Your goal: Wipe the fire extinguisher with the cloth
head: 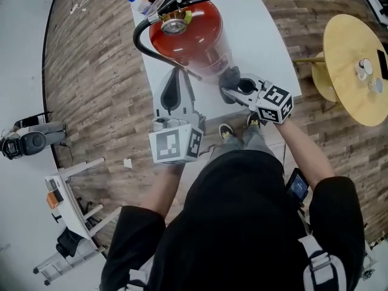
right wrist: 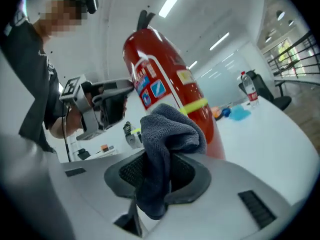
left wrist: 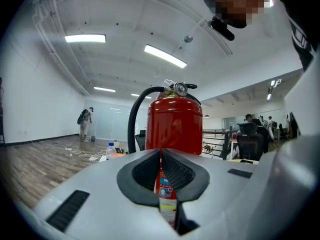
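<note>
Cloth (right wrist: 167, 134), clamped by the right gripper (head: 236, 87) beside the fire extinguisher (head: 189, 36), should be pressed flat to it; left gripper (head: 176, 82) shut, empty.

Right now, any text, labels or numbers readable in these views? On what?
No text can be read.
Extinguisher label: white print and blue squares, too blurred.
Gauge: dial too small.
Bottle: label too small.
Left cube, right cube: black-and-white marker patterns, no words.
</note>
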`<state>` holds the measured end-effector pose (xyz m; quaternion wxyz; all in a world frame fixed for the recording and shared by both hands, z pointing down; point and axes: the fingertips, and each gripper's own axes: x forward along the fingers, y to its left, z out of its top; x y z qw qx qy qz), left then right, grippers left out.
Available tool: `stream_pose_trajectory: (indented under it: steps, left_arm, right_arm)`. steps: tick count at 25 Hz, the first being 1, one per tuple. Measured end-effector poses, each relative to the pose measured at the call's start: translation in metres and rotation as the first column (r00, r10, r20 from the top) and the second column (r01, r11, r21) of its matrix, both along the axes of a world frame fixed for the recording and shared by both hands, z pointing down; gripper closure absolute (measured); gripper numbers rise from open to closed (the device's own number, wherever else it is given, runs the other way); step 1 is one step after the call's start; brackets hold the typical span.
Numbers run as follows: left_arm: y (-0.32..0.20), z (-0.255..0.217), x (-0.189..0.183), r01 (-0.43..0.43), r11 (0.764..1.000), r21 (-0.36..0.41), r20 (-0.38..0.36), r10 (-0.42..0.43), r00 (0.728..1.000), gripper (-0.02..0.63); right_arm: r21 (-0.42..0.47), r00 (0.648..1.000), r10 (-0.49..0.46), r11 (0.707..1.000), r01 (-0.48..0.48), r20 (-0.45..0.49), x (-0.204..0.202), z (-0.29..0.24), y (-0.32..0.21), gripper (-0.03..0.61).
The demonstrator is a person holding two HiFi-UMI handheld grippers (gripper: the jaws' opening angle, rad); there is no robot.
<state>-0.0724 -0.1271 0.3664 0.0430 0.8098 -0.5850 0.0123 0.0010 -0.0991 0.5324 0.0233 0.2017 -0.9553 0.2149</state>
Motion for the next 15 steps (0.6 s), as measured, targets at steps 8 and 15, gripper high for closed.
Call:
stream_pose_trajectory:
  steps: [8, 15]
  left_arm:
    - [0.002, 0.012, -0.030, 0.035, 0.999, -0.018, -0.016, -0.035, 0.999, 0.591]
    - [-0.011, -0.013, -0.035, 0.014, 0.999, 0.033, -0.018, -0.013, 1.000, 0.591]
  right_arm:
    - [0.321, 0.954, 0.293, 0.899, -0.298, 0.063, 0.027, -0.184, -0.026, 0.469]
    - [0.608, 0.880, 0.355, 0.788, -0.099, -0.316, 0.003, -0.264, -0.016, 0.469]
